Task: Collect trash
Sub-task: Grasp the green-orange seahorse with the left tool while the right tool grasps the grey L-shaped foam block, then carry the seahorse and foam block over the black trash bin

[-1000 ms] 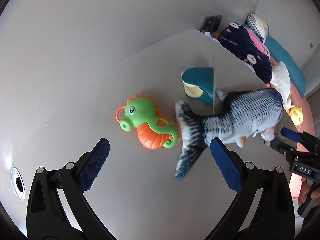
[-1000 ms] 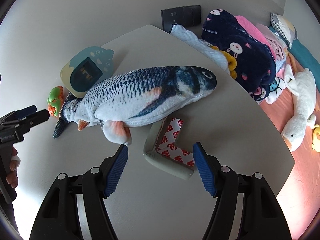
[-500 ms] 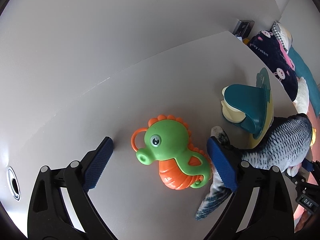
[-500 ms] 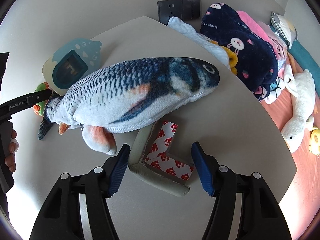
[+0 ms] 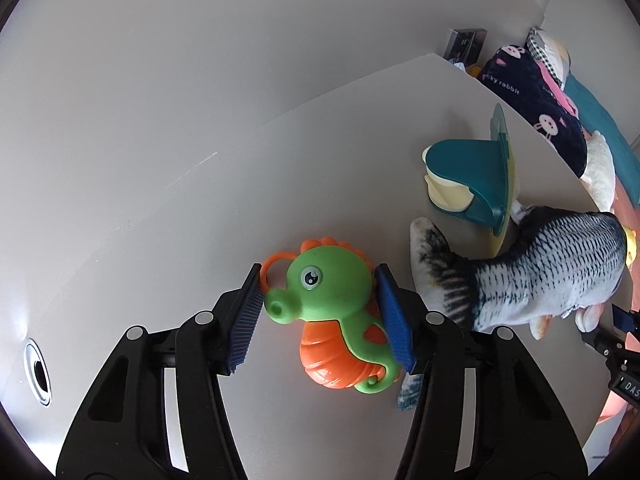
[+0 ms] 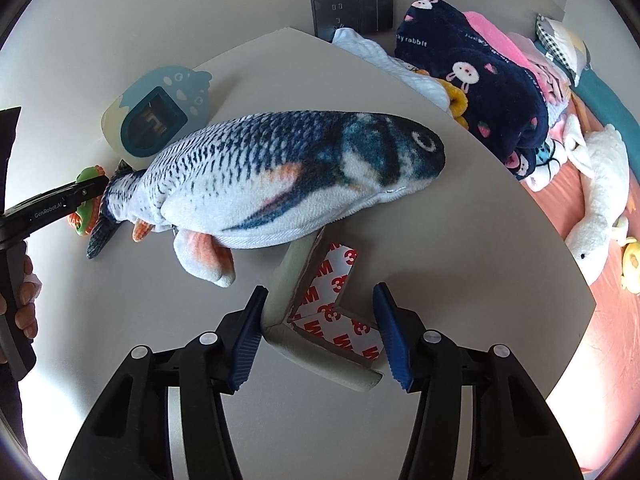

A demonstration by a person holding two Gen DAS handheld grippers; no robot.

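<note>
Clutter covered the grey table (image 6: 460,280): a plush fish (image 6: 280,184) lay along its middle, its tail reaching a green and orange seahorse toy (image 5: 336,320), with a teal dinosaur-shaped gadget (image 5: 472,176) standing just behind; nearer the front edge lay an L-shaped foam corner guard (image 6: 320,320), its 3M adhesive backing turned up, one end tucked under the fish's belly. Each piece lay flat and loose, so each could be taken from above; that seemed to be why both tools came steeply down onto them.

The left hand-held gripper (image 5: 320,316) pointed sharply downward with its jaws closing round the seahorse's head; the left pad met the snout and the orange ring, the right pad lay against the spiny back of the head, so the toy looked pinched between them, though it was not yet off the table (whether a toy counts as trash is open to doubt).

The right hand-held gripper (image 6: 320,332) hung likewise steeply over the corner guard, jaws closing; the left pad touched the guard's outer bend, while the right pad stood beside the taped arm without clearly pressing it, so the grip seemed unfinished. In the right wrist view a hand (image 6: 24,304) showed at the left edge, fingers wrapped round the other tool's handle. Bedding and a white soft toy (image 6: 596,196) lay on the bed beyond the table.
</note>
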